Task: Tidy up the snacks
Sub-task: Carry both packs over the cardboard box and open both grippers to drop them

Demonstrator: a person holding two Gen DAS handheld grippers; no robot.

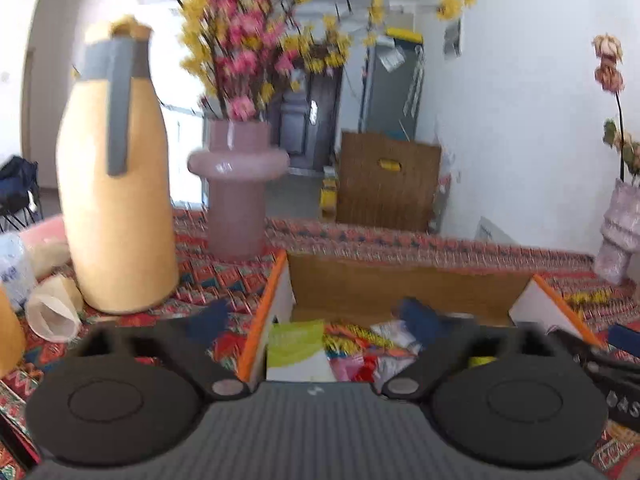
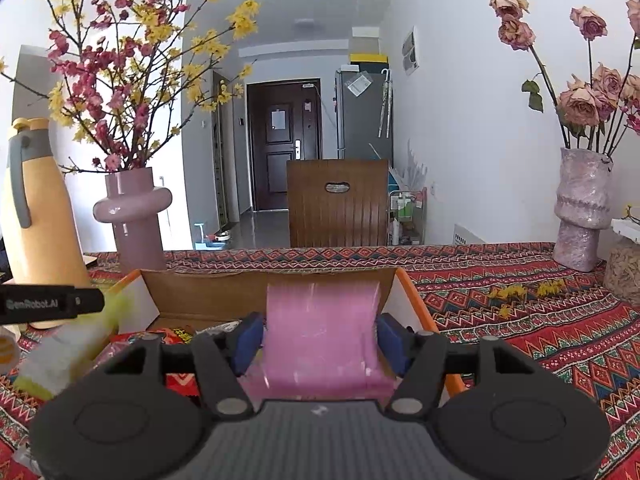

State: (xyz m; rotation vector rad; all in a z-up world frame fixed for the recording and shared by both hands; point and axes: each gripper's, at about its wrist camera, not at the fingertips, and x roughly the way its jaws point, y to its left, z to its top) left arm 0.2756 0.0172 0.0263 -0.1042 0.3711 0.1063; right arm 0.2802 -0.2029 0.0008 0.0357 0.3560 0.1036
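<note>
Several snack packets (image 1: 360, 344) already in cardboard box (image 1: 400, 288) mid-table. Left gripper (image 1: 316, 316) jaws wide, empty, over box. Right gripper (image 2: 320, 340) jaws part-open around pink packet (image 2: 320, 328), grip uncertain. Green-white packet (image 2: 68, 348) at box left edge.

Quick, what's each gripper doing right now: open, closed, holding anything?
Left gripper: open wide, empty, over the box of snacks.
Right gripper: holding a pink packet between its pads.

Patterned table cloth (image 2: 520, 320) carries cardboard box (image 2: 208, 292), yellow flask (image 1: 116, 208), pink vase (image 2: 136, 216), textured vase (image 2: 580, 216).
</note>
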